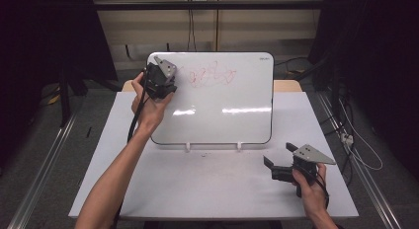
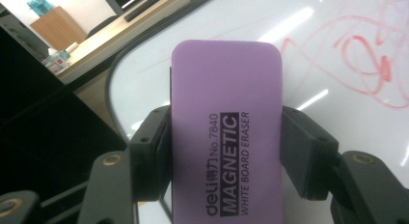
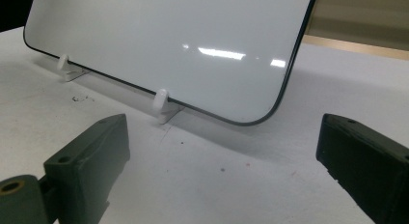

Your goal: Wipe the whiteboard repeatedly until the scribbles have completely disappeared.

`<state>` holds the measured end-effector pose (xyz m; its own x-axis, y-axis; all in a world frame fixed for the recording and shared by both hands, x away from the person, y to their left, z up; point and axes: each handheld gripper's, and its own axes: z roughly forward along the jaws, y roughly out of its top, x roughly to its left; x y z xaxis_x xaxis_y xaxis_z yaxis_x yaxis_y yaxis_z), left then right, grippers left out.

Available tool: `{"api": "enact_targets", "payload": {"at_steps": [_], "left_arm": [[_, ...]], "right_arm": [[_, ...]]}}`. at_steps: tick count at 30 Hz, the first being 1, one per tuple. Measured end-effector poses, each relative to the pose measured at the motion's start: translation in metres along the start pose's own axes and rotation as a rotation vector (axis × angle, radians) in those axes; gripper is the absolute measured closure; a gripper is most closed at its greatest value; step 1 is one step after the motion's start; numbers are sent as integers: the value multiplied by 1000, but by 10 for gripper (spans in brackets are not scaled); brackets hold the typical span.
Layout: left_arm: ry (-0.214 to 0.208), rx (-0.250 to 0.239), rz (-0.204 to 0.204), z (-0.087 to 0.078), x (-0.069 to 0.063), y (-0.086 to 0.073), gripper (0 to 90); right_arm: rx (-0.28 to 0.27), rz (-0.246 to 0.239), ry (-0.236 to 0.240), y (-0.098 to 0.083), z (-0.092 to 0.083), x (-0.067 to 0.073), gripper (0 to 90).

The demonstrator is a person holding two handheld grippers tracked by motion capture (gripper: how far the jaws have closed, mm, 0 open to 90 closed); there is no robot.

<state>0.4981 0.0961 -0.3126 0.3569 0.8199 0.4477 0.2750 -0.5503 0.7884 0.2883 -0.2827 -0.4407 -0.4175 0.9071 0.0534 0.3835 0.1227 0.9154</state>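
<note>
One raised left gripper [image 1: 165,88], eraser-laden.

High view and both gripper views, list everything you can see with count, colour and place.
Whiteboard: one, white with dark rim, propped at the table's middle.
Scribble: one, red, upper part of the whiteboard.
Eraser: one, purple, clamped in the left gripper near the whiteboard's upper left corner.
Stand clips: two, white, under the whiteboard's lower edge.
Table: one, white.
Left gripper: one, black, shut on the eraser, raised at the whiteboard.
Right gripper: one, black, open, low over the table's right front.
</note>
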Motion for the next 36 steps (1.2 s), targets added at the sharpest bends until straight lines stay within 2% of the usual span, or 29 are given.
{"api": "enact_targets", "payload": {"at_steps": [2, 4, 6, 9, 17, 19, 22, 25, 27, 28, 30, 33, 34, 36], "left_arm": [[-32, -3, 5, -1, -5, 0, 412], [-25, -9, 33, -1, -10, 0, 411], [-60, -9, 14, 0, -9, 1, 411], [-82, -25, -6, 2, -4, 0, 411], [-17, -28, -61, 5, 25, 10, 412], [-13, -29, -70, 6, 25, 10, 412], [2, -29, -38, 8, 15, 10, 412], [-13, -44, -23, 7, -1, 12, 412], [-20, -42, 7, 6, -14, 12, 411], [-30, -42, 26, 5, -21, 11, 411], [-56, -52, 32, 4, -34, 10, 411], [-103, -58, 50, 2, -43, 9, 411], [-86, -57, 71, 1, -46, 10, 411], [-100, -57, 60, 2, -44, 10, 412]], "right_arm": [[0, 0, 0, 0, 0, 0, 45], [1, -3, 1, 0, 0, 0, 45], [2, 1, -1, 0, 0, -1, 44], [3, -1, -1, 0, 1, -1, 44], [6, 2, 2, -1, 1, -2, 44], [5, 2, 2, -1, 1, -2, 45], [5, 2, 2, -1, 1, -1, 44], [8, 0, 3, -1, 2, -1, 43], [10, 1, 3, -1, 2, -1, 41], [11, 0, 4, -1, 2, -1, 40], [14, 0, 6, -1, 2, 0, 40], [14, -1, 7, -2, 3, 0, 40], [13, -1, 8, -2, 3, 0, 40], [13, -1, 7, -1, 3, 0, 40]]}}
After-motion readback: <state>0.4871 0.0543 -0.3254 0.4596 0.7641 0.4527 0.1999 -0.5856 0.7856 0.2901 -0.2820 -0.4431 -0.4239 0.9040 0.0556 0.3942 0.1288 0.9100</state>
